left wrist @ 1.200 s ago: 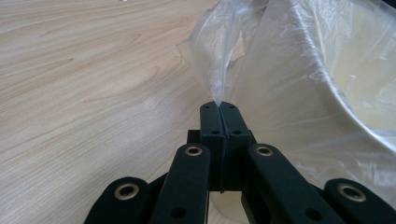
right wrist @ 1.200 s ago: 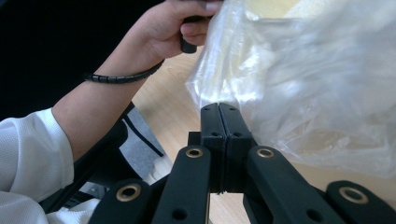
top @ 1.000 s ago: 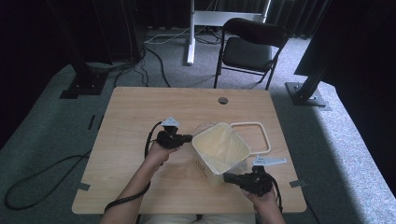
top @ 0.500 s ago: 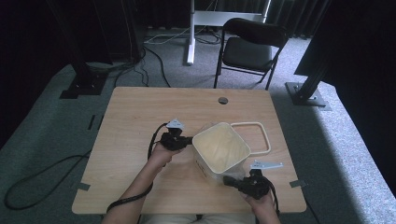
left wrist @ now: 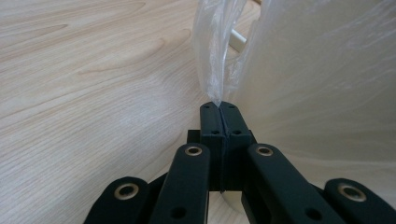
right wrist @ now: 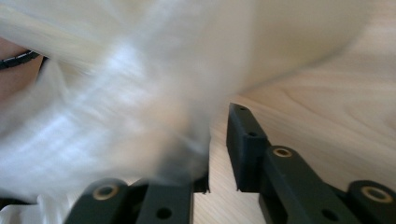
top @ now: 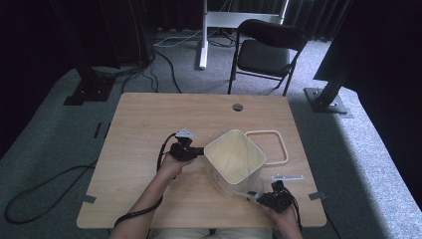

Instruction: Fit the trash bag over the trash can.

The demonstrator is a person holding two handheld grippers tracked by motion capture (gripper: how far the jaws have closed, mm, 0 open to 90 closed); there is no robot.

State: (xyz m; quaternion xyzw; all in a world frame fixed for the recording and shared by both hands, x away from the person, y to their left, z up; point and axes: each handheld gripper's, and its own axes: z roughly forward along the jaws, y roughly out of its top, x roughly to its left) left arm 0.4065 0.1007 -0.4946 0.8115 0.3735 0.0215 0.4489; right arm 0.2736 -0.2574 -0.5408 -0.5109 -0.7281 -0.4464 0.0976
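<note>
A cream bin (top: 234,157) stands tilted on the wooden table (top: 149,114), lined with a clear plastic bag (left wrist: 215,46). At the bin's left side my left gripper (top: 200,151) is shut on a pinched fold of that bag, jaws pressed together (left wrist: 219,109) beside the bin wall (left wrist: 327,84). My right gripper (top: 255,195) lies low at the bin's near right corner. Its jaws have just been opening and stand apart (right wrist: 219,140). Blurred bag film (right wrist: 116,107) drapes over its left jaw, while its right finger (right wrist: 245,135) is bare and bare wood shows in the gap.
A cream rectangular ring (top: 263,132) lies flat on the table just right of the bin. A dark round grommet (top: 237,106) sits near the far edge. A folding chair (top: 263,50) stands beyond the table. Cables trail from both grippers.
My right hand has dropped lower and slid a little towards the near right edge of the table. The left hand and the bin have kept their place.
</note>
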